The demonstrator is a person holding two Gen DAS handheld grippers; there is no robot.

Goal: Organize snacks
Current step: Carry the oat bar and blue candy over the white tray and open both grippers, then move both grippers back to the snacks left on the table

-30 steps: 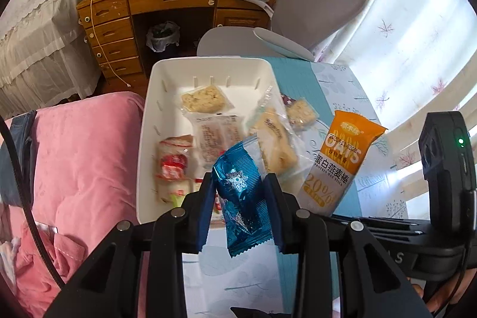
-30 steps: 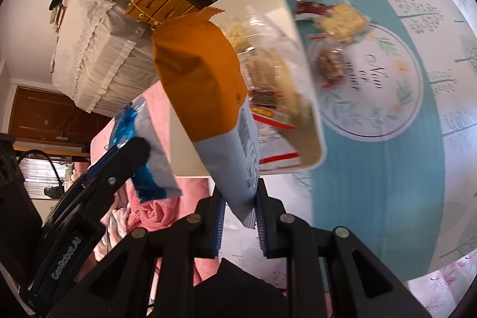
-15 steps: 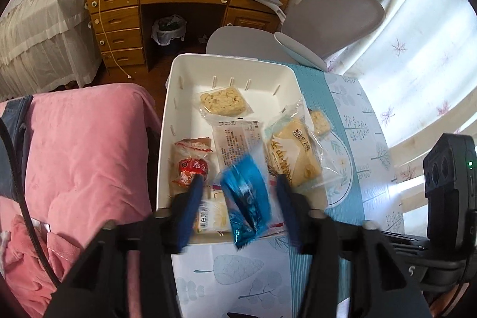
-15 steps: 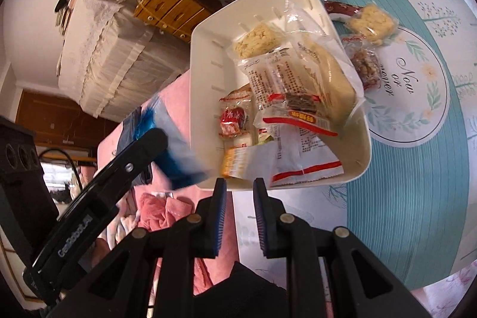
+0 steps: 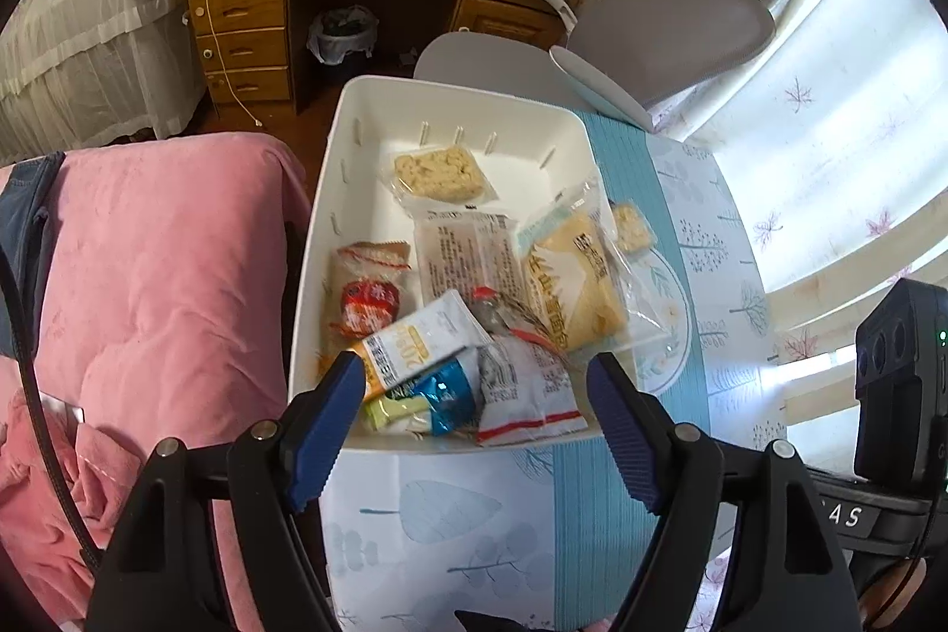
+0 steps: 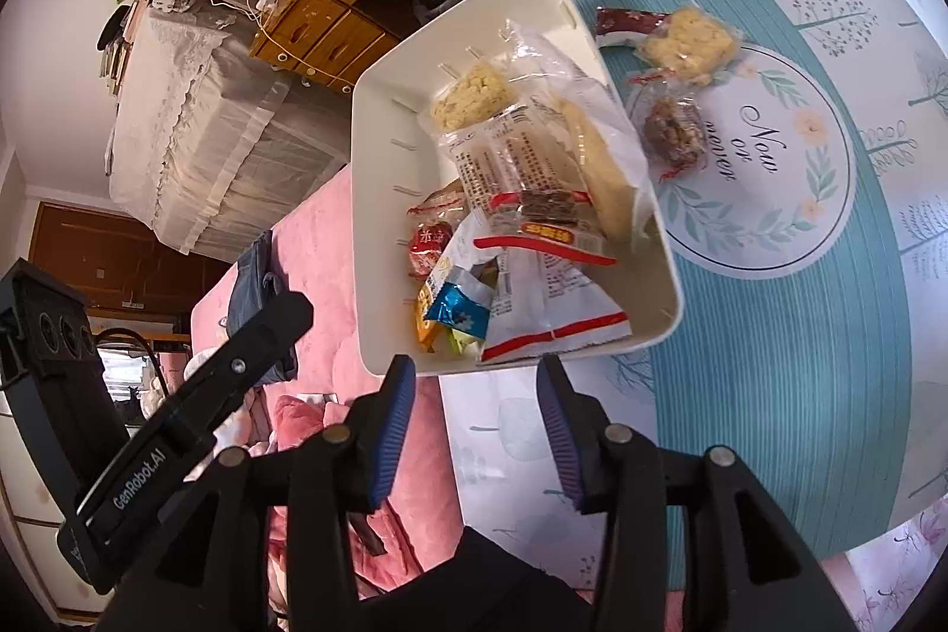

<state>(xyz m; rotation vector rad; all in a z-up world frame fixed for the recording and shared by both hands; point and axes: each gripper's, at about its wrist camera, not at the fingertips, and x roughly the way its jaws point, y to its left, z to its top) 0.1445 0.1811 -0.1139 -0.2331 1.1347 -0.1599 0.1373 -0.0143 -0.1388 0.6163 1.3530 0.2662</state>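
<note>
The blue snack packet (image 5: 445,394) and orange oat bar (image 5: 415,345) lie in the white bin (image 5: 332,193), just beyond the left gripper (image 5: 474,410) and right gripper (image 6: 474,419). Both point steeply down, empty, jaws just having opened. Only the right wrist view shows three snacks (image 6: 675,128) on the tablecloth (image 6: 770,336).

Both hand-held grippers, left (image 5: 474,416) and right (image 6: 474,422), just opened, empty.

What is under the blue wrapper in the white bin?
The blue wrapper lies on a green-and-white packet, its top edge tucked beneath the orange oat bar. The bin floor below is covered.
</note>
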